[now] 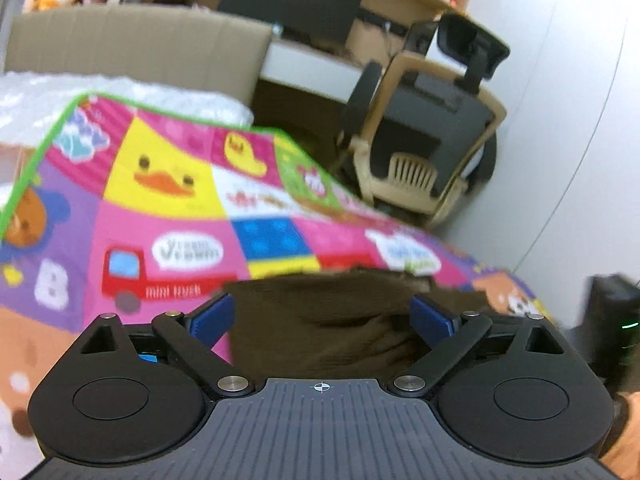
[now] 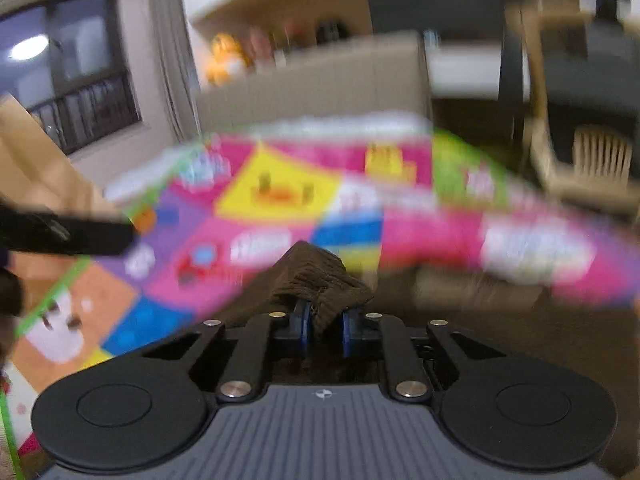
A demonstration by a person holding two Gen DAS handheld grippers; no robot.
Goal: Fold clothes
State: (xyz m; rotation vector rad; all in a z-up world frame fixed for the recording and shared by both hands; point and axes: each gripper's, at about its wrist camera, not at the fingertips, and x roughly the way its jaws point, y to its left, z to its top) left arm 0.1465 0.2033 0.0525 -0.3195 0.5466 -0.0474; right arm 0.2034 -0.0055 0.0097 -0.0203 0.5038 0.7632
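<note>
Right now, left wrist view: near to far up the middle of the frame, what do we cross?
Left tongs, open → brown knit garment lying between them → cartoon-print play mat → white bubbly sheet → beige cardboard panel → dark monitor on the desk.

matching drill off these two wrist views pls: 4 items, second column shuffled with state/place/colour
Items:
1. left tool
2. right tool
3. brown knit garment
4. office chair

Descriptions:
A. pinched at one bunched end, lying on the cartoon play mat
B. fingers spread wide, cloth between them but not clamped
C. beige frame, dark cushions, beyond the mat
D. blue pads closed on fabric

Pairs: 1-B, 2-D, 3-A, 4-C
</note>
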